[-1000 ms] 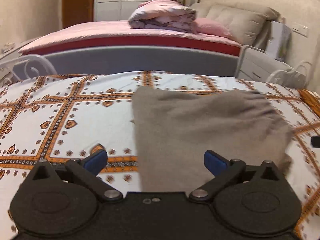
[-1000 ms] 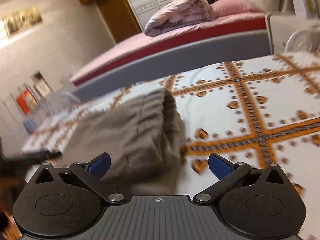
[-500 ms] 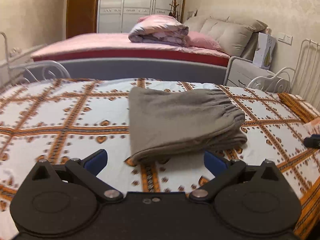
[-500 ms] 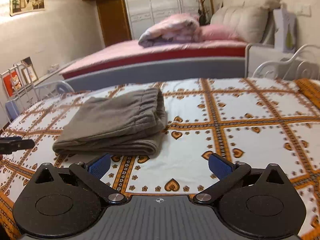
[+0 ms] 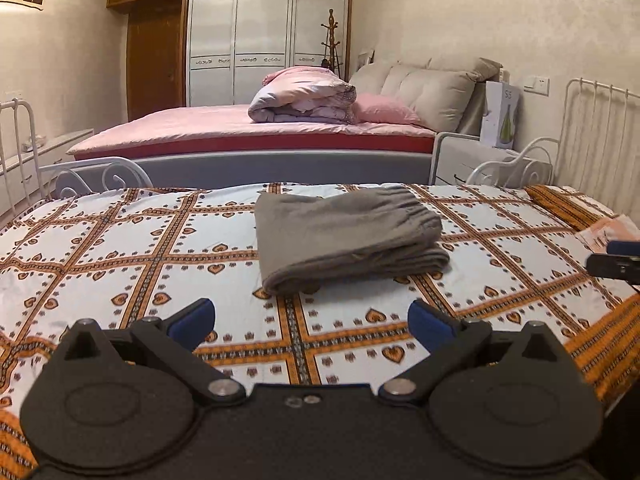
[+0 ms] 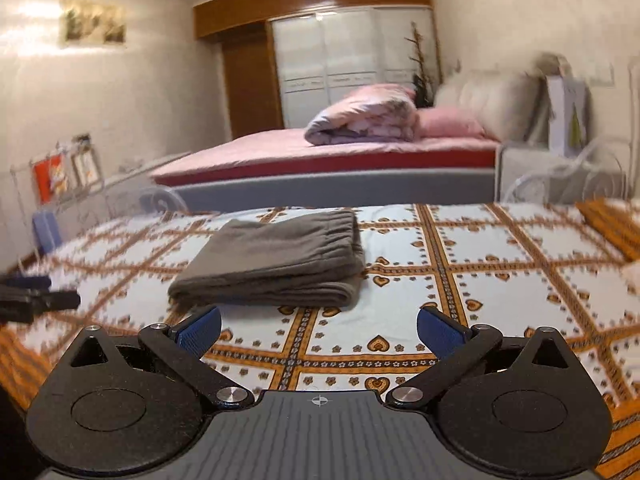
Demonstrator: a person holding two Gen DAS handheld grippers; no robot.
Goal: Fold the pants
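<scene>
The grey pants [image 5: 348,236] lie folded in a compact stack on the patterned bedspread [image 5: 120,248], elastic waistband toward the right. They also show in the right wrist view [image 6: 276,260]. My left gripper [image 5: 311,322] is open and empty, held back from the near edge of the pants. My right gripper [image 6: 319,330] is open and empty, also short of the pants. The right gripper's fingertip [image 5: 612,262] shows at the right edge of the left wrist view. The left gripper's fingertip [image 6: 36,300] shows at the left edge of the right wrist view.
White metal bed rails [image 5: 596,136] stand at the right and far corners. A second bed [image 5: 256,128] with a pink sheet and a rolled quilt [image 5: 304,96] lies beyond. A white nightstand [image 5: 472,160] stands between the beds. Wardrobes [image 5: 260,48] line the far wall.
Both grippers have pulled back and up from the folded pants, which now look smaller and farther. The pants stay as folded on the bedspread.
</scene>
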